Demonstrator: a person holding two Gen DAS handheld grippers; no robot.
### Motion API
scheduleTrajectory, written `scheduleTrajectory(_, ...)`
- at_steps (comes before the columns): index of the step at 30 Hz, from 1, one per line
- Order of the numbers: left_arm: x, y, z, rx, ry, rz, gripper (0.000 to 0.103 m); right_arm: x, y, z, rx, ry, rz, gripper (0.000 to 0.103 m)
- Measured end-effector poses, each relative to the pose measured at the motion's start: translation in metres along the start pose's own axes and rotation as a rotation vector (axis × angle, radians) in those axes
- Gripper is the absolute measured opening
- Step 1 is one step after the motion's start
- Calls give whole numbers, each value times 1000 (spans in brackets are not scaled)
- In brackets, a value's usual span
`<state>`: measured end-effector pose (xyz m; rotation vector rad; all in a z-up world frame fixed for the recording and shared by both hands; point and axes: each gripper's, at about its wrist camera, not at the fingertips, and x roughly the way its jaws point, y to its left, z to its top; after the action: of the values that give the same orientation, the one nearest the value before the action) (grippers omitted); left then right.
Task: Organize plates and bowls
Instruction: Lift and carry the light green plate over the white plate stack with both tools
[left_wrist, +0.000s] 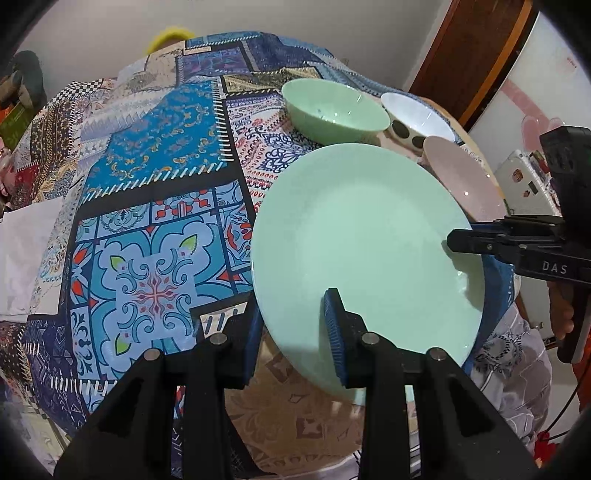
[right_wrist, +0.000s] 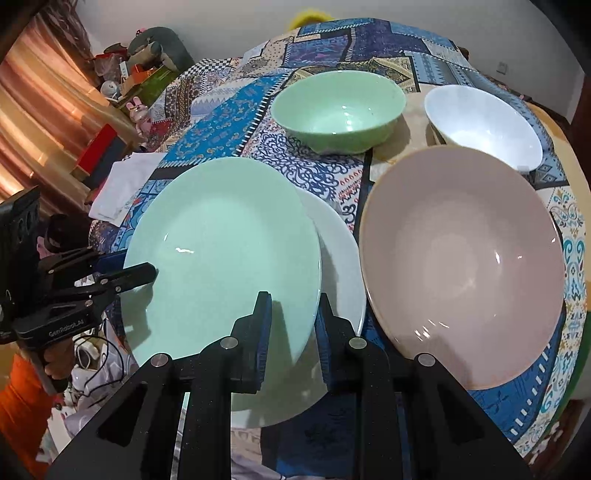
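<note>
A mint green plate (left_wrist: 365, 236) (right_wrist: 225, 251) is held tilted over the table's near edge, partly over a white plate (right_wrist: 340, 258). My left gripper (left_wrist: 295, 332) straddles the green plate's rim, one finger above and one below, shut on it. It shows at the left of the right wrist view (right_wrist: 122, 269). My right gripper (right_wrist: 291, 328) also pinches the green plate's rim; it shows at the right of the left wrist view (left_wrist: 458, 243). A pink plate (right_wrist: 461, 266) (left_wrist: 461, 173) lies to the right. A green bowl (right_wrist: 338, 110) (left_wrist: 334, 110) and a white bowl (right_wrist: 484, 125) (left_wrist: 417, 118) stand behind.
A patchwork patterned cloth (left_wrist: 155, 177) covers the table. White paper (right_wrist: 122, 184) lies at the table's left edge. Cluttered shelves and boxes (right_wrist: 122, 85) stand beyond the left side. A wooden door (left_wrist: 472, 55) and a white appliance (left_wrist: 528, 110) are on the right.
</note>
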<state>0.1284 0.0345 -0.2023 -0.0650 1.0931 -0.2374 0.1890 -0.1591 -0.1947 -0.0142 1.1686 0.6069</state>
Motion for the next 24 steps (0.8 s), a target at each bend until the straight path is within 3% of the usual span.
scheduleTrajectory(18, 19, -9, 11, 46, 46, 63, 33, -1, -13, -12, 44, -2, 52, 22)
scheduleTrajectory(24, 20, -12, 11, 55, 45, 76, 36, -3, -6, -17, -9, -25, 16, 22)
